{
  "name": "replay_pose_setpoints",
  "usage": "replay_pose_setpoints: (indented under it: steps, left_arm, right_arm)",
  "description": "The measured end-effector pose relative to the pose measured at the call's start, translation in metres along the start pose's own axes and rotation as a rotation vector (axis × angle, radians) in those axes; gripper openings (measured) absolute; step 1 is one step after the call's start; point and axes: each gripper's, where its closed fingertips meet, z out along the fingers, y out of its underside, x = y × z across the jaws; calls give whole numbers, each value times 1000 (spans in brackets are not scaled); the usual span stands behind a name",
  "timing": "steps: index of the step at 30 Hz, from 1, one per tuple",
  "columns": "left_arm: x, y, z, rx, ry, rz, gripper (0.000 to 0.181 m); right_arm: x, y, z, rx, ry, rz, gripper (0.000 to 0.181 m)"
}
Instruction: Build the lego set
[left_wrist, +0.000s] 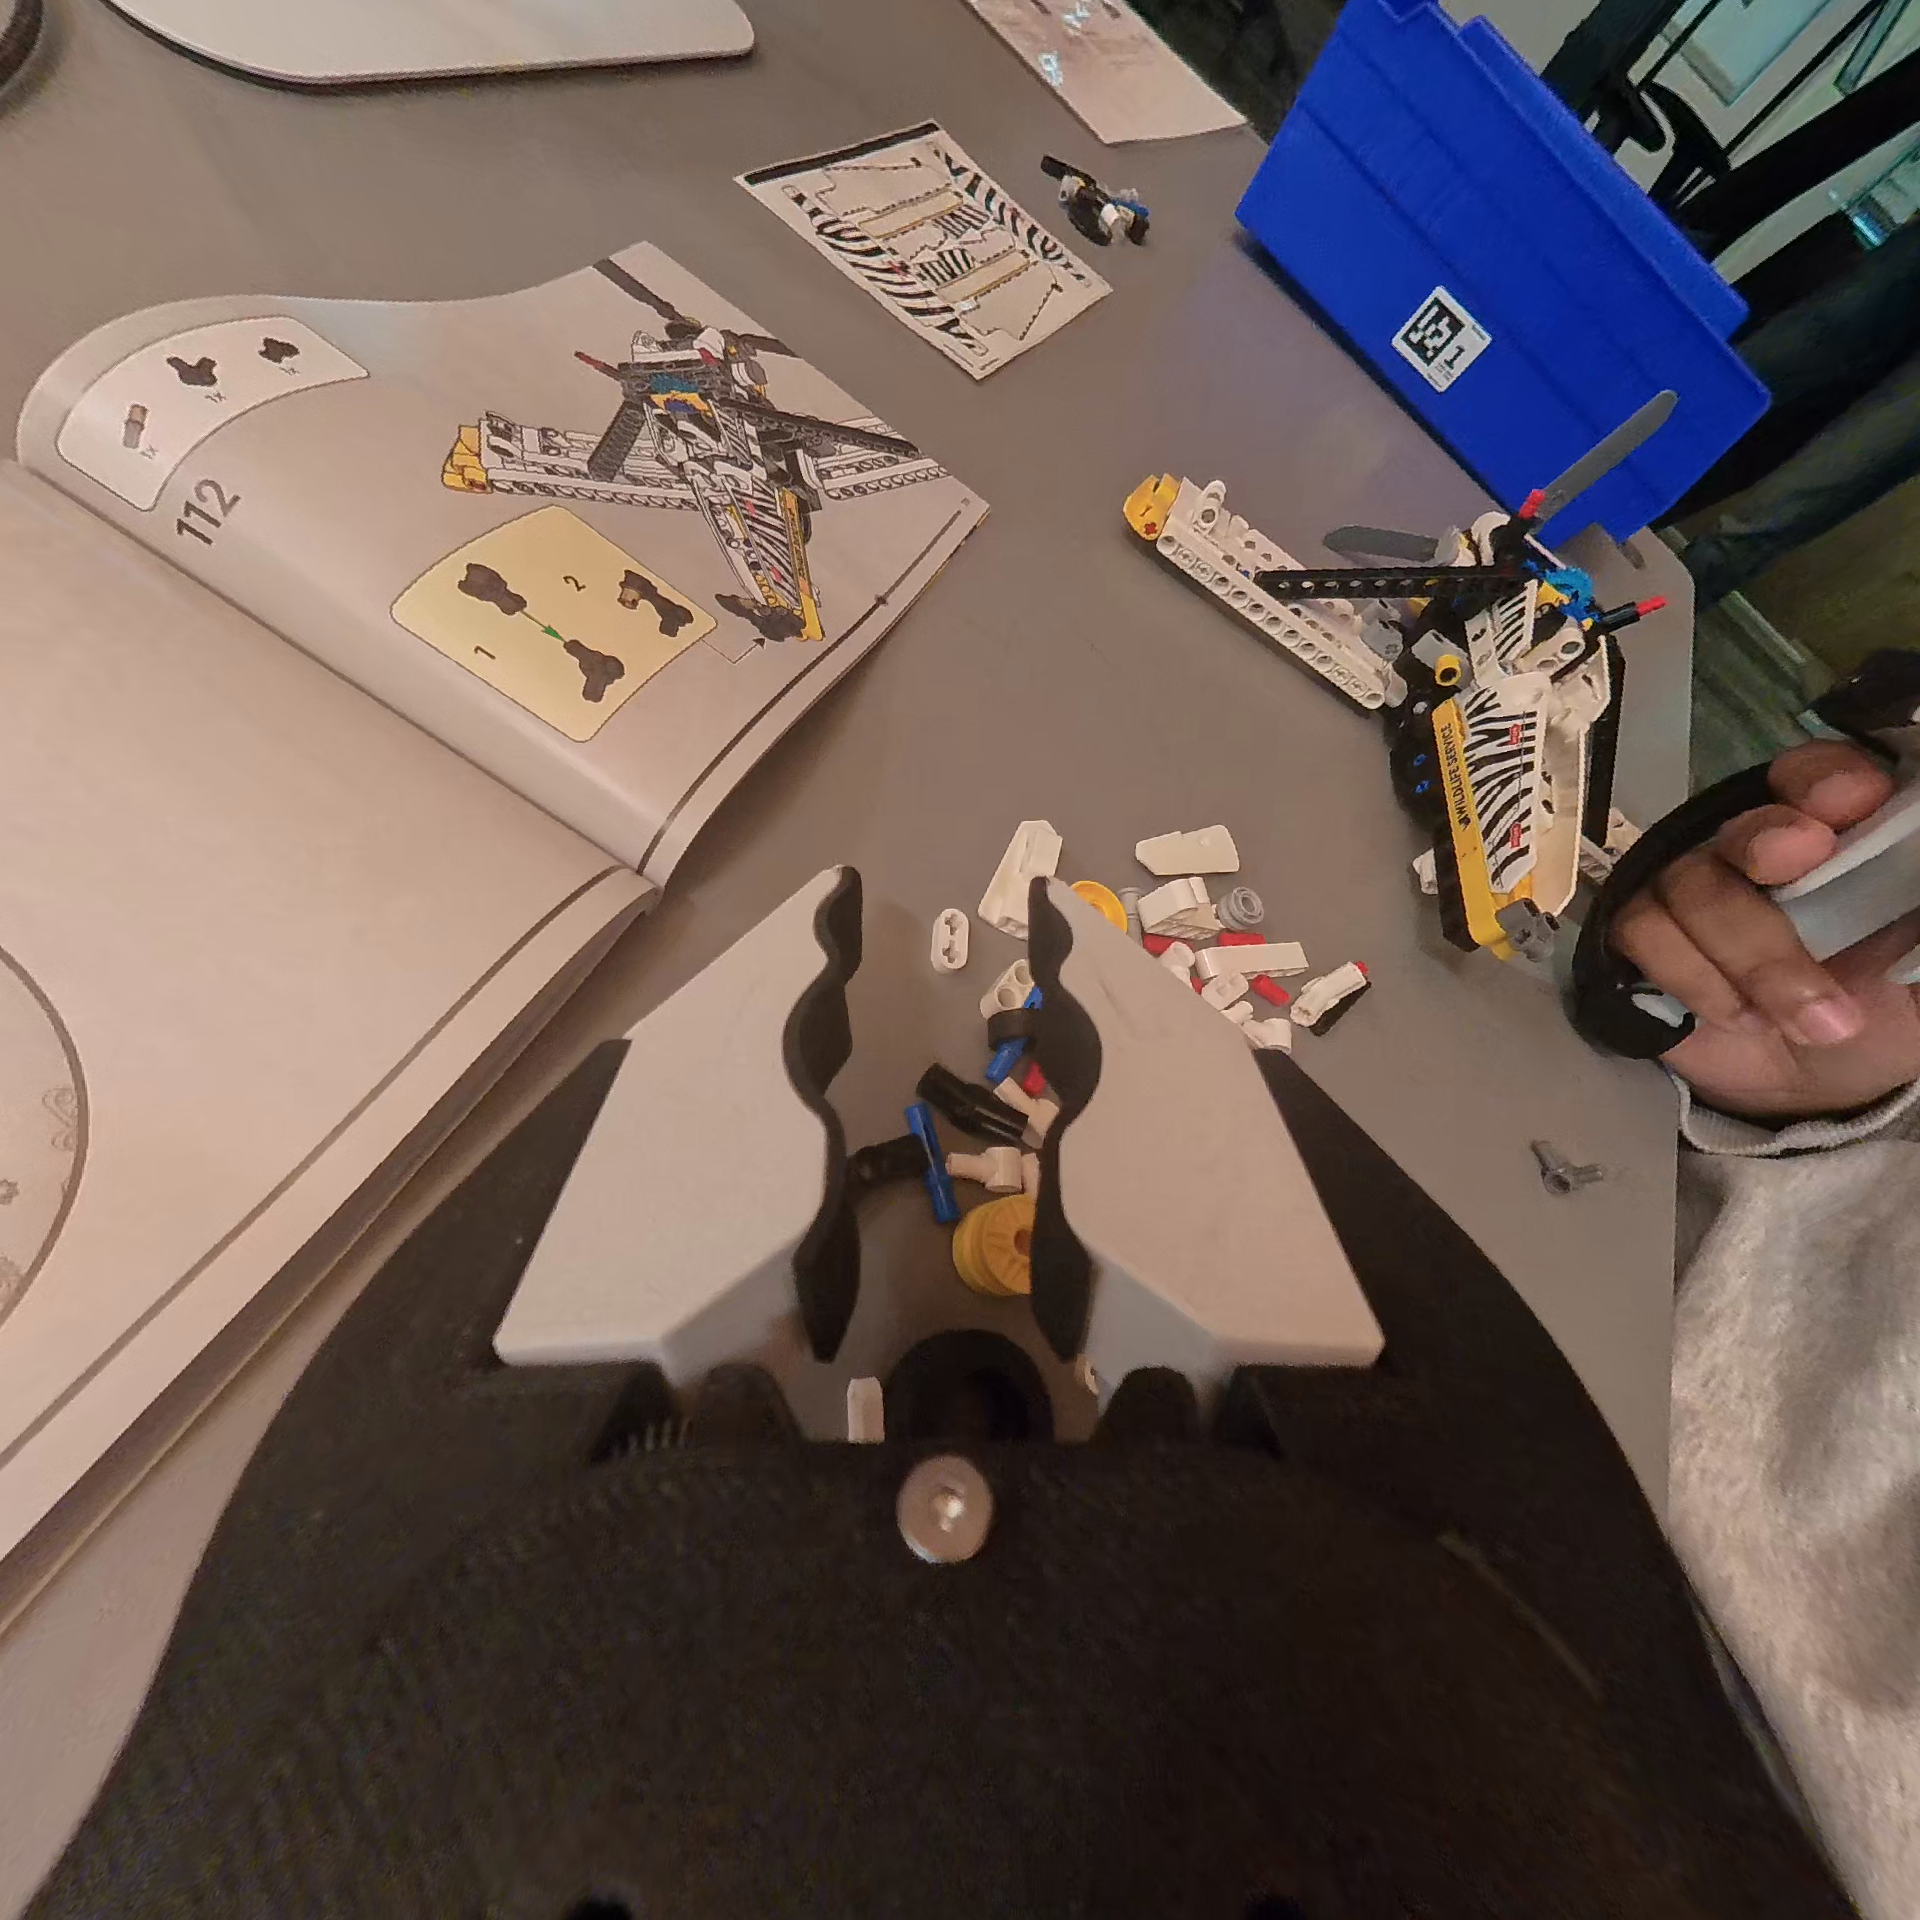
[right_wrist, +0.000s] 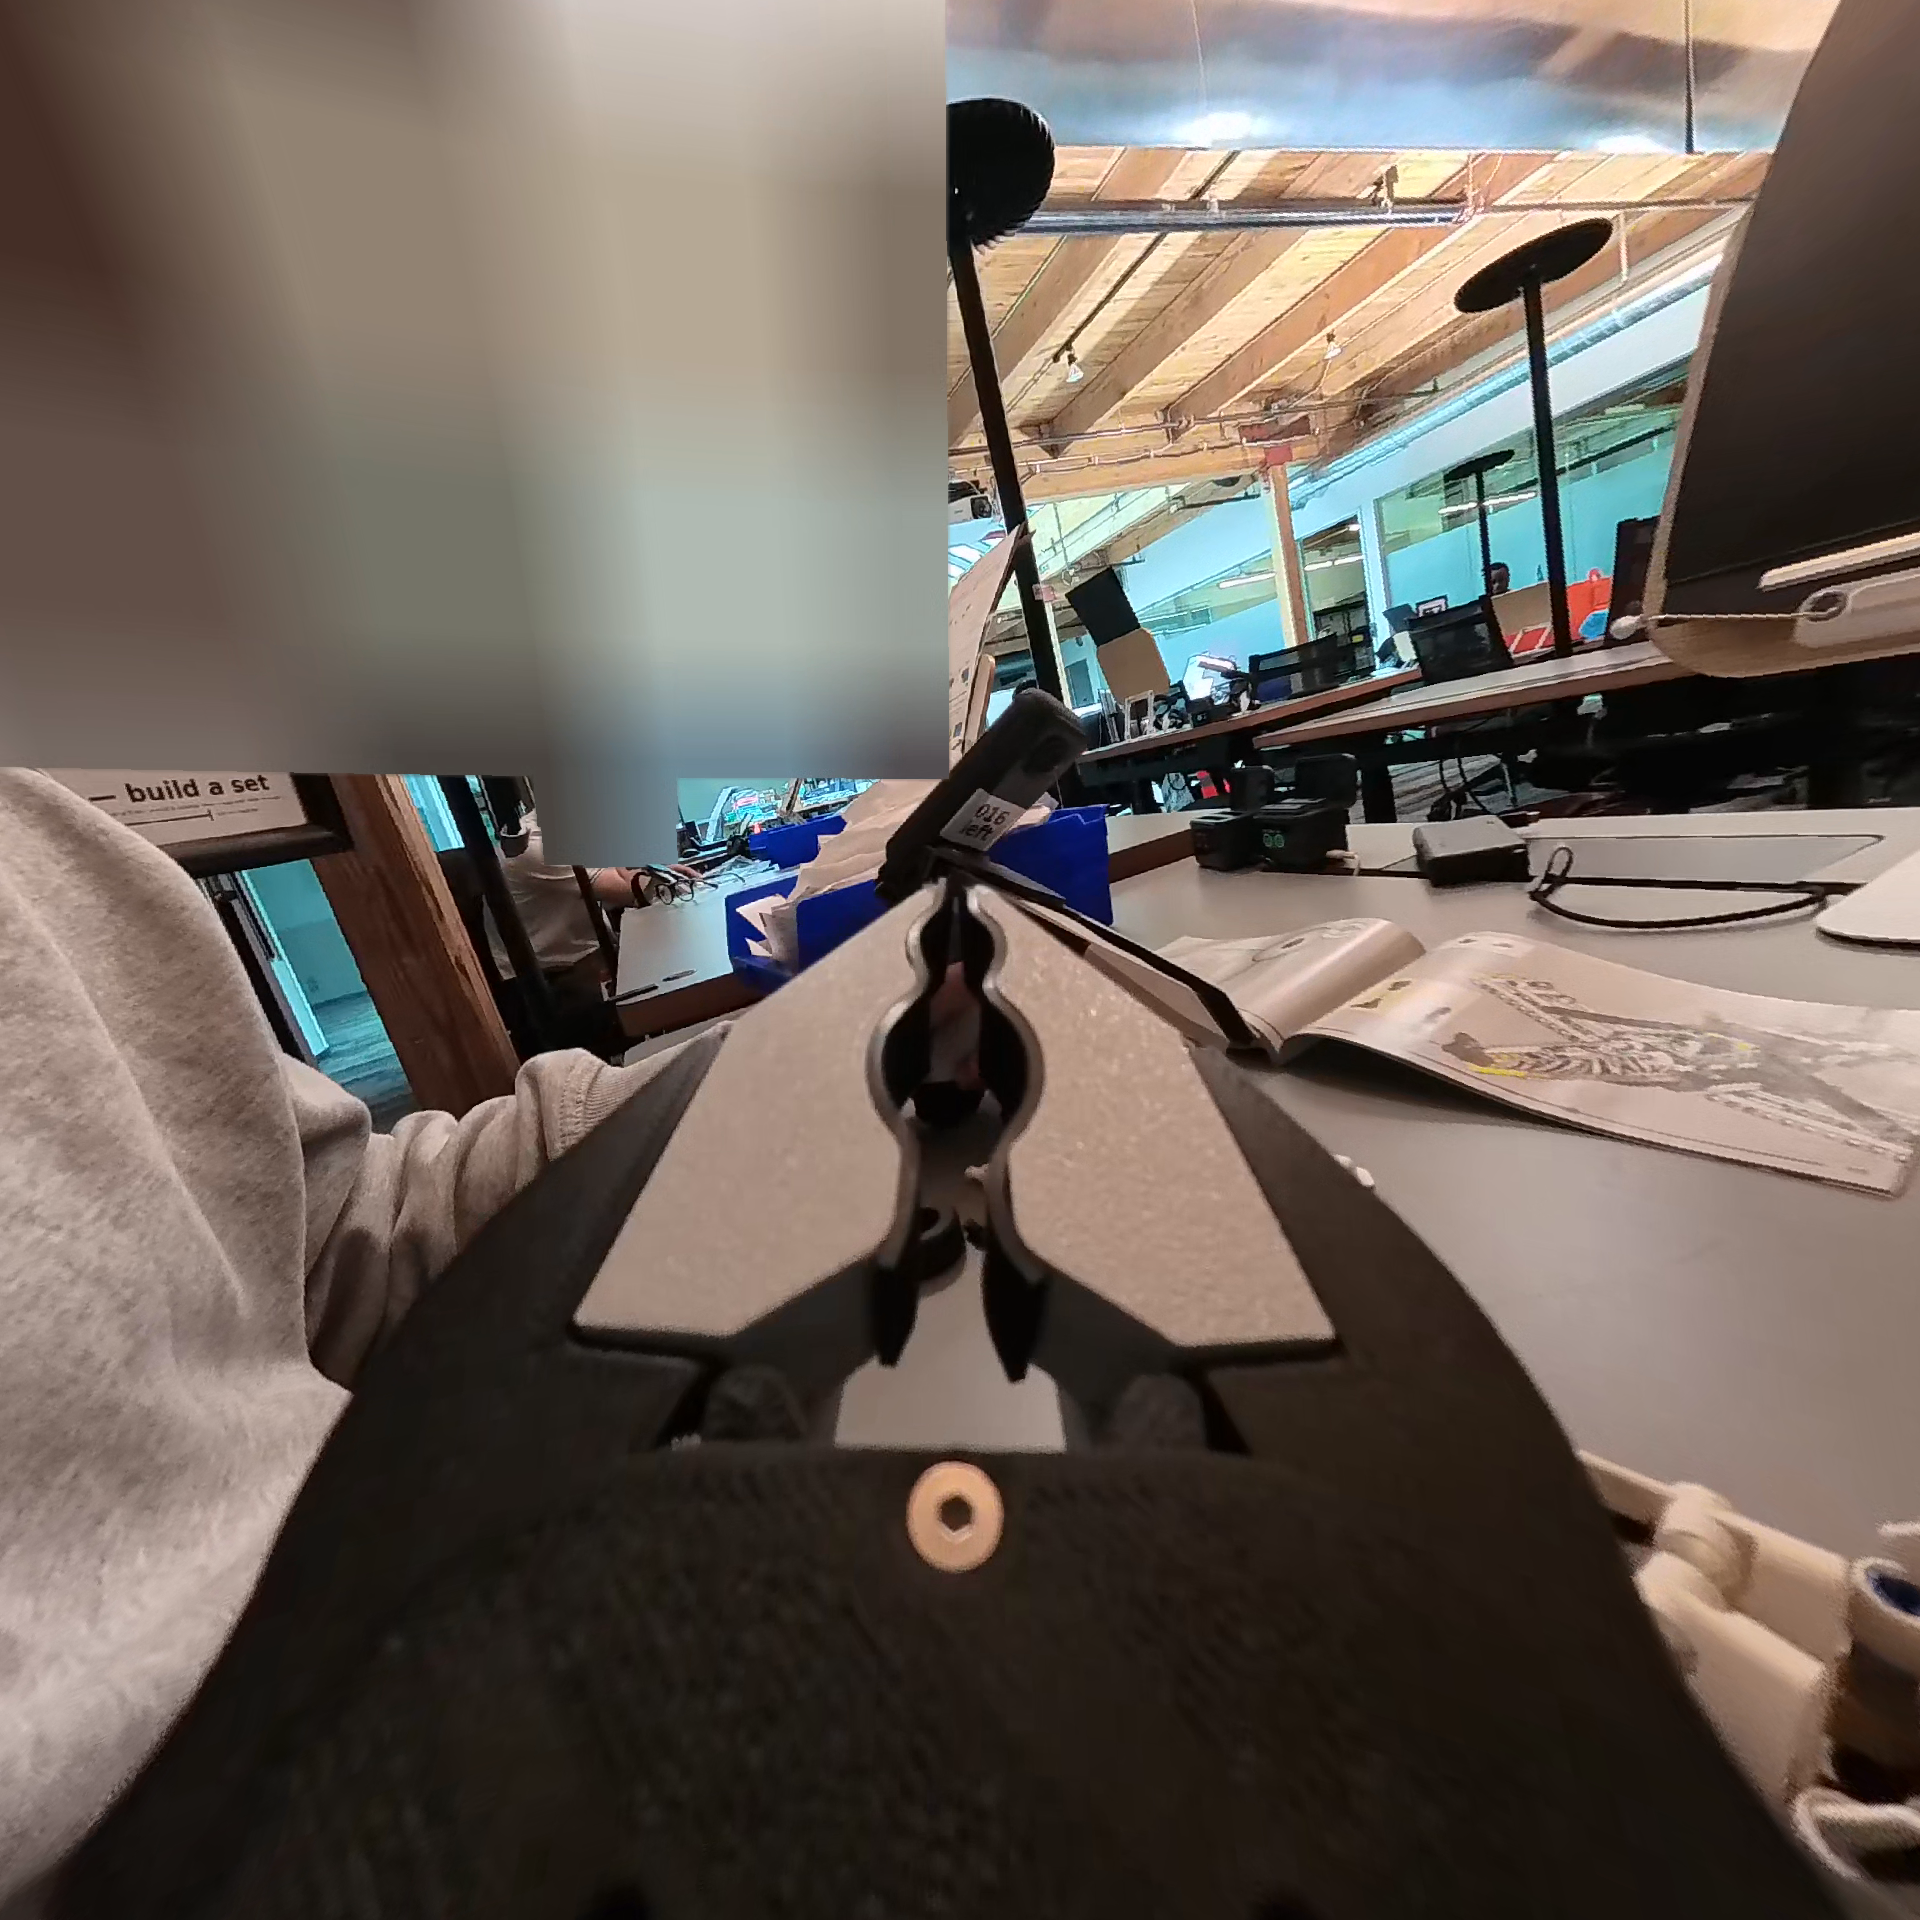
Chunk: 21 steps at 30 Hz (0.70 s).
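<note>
My left gripper (left_wrist: 943, 891) is open and empty, low over a pile of loose white, red, blue and black Lego pieces (left_wrist: 1195, 935); a yellow wheel (left_wrist: 992, 1247) lies between its fingers. A part-built zebra-striped helicopter model (left_wrist: 1486, 769) stands on the grey table to the right. The open instruction booklet (left_wrist: 416, 623) lies to the left, and also shows in the right wrist view (right_wrist: 1558, 1049). My right gripper (right_wrist: 951, 894) is raised, with its fingers closed together. Dark and pale shapes show in the gap behind the tips; I cannot tell whether a piece is held.
A sticker sheet (left_wrist: 925, 249), a small sub-assembly (left_wrist: 1101, 203) and a blue bin (left_wrist: 1475, 270) sit at the far side. A lone grey piece (left_wrist: 1564, 1169) lies near the table's right edge. A hand (left_wrist: 1766, 935) holds the other gripper's handle there. White Lego parts (right_wrist: 1766, 1621) show at lower right. The grippers' ends are close to 20 cm from one another.
</note>
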Motion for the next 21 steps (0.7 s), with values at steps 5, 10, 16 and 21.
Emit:
replay_pose_setpoints:
  steps: [5, 10, 16, 21]
  left_arm:
    - [9, 3, 3, -21, 42, 24, 28]
    - [26, 12, 9, -79, 115, 90, 27]
    - [32, 33, 20, -219, 89, 188, 25]
    - [28, 34, 21, -229, 51, 206, 19]
  right_arm:
    - [-1, 2, 1, -12, -5, -5, 0]
    - [-1, 4, 2, -19, -8, 1, 0]
    - [-1, 5, 3, -26, -10, 0, 0]
    - [-1, 6, 4, -31, -12, 3, 0]
